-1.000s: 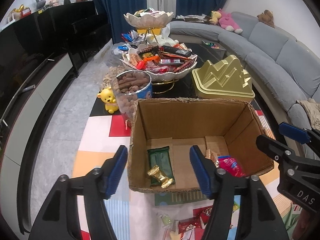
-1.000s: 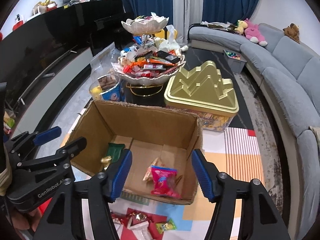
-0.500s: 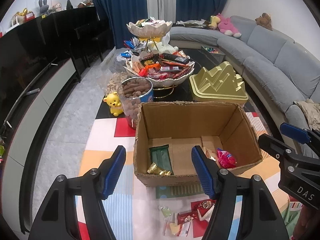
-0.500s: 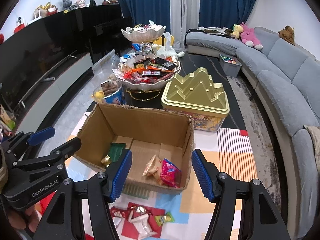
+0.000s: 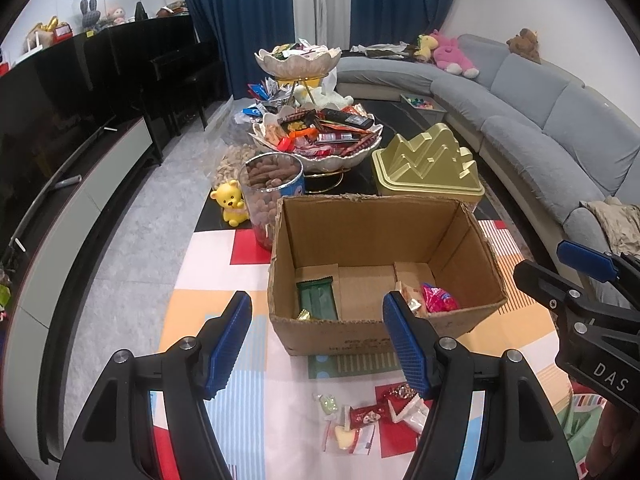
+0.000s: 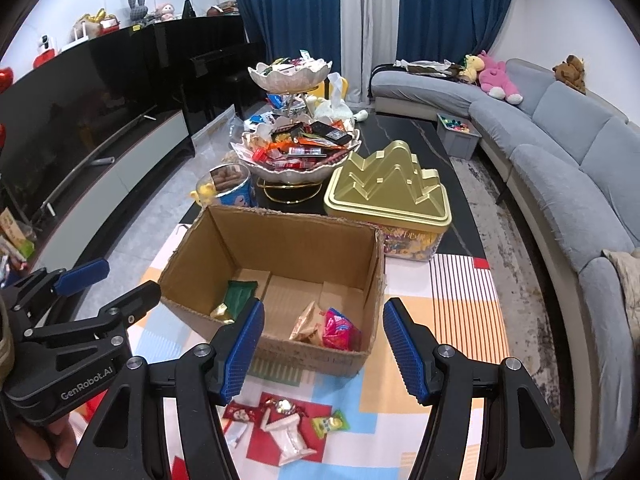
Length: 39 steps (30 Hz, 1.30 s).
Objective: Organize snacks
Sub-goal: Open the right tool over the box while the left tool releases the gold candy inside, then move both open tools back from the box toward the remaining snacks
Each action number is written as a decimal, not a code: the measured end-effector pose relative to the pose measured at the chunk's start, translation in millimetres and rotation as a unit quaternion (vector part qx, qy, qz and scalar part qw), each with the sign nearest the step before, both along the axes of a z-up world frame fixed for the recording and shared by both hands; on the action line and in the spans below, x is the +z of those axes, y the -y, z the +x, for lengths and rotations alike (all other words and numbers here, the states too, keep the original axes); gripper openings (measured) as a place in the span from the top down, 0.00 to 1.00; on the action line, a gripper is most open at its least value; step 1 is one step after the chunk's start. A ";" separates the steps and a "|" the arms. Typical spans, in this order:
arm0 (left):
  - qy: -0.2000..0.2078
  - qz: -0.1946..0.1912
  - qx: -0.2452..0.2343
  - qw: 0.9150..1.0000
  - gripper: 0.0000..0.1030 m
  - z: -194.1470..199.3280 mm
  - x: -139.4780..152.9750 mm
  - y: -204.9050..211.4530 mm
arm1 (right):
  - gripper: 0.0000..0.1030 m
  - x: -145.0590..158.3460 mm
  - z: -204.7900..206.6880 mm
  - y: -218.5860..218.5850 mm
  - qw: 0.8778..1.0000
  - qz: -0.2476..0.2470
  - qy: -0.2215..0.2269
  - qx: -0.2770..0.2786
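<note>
While both tools hovered above the mat, L gripper (image 5: 316,344) and R gripper (image 6: 323,350) stood w/ jaws apart, nothing between them. Cardboard box (image 5: 360,220) sat on the mat w/ a green bar (image 5: 318,300), pink packet (image 6: 338,330) and a few others inside. Loose snacks (image 6: 280,420) lay in a tight pile just in front of the box. Risk, as I judged it: thin flat wrappers overlap, so a pinch could take two or slip off; a low approach might nudge the box.
</note>
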<state>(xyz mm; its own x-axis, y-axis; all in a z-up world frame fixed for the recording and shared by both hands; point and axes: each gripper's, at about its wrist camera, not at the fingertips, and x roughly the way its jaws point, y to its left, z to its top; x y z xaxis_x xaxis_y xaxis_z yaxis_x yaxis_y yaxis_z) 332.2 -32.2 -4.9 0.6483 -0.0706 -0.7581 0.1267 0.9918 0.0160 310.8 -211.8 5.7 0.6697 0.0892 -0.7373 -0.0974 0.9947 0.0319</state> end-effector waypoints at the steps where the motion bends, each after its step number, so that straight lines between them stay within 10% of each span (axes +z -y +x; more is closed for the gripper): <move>1: 0.000 0.000 0.000 1.000 0.35 -1.3 -0.1 -0.1 | 0.39 0.2 -2.5 -0.4 1.000 0.000 0.000 0.000; 39: -0.040 0.006 -0.026 0.999 0.31 -74.0 -77.0 0.4 | 0.39 -72.3 -69.4 -13.0 0.998 -0.021 -0.043 0.039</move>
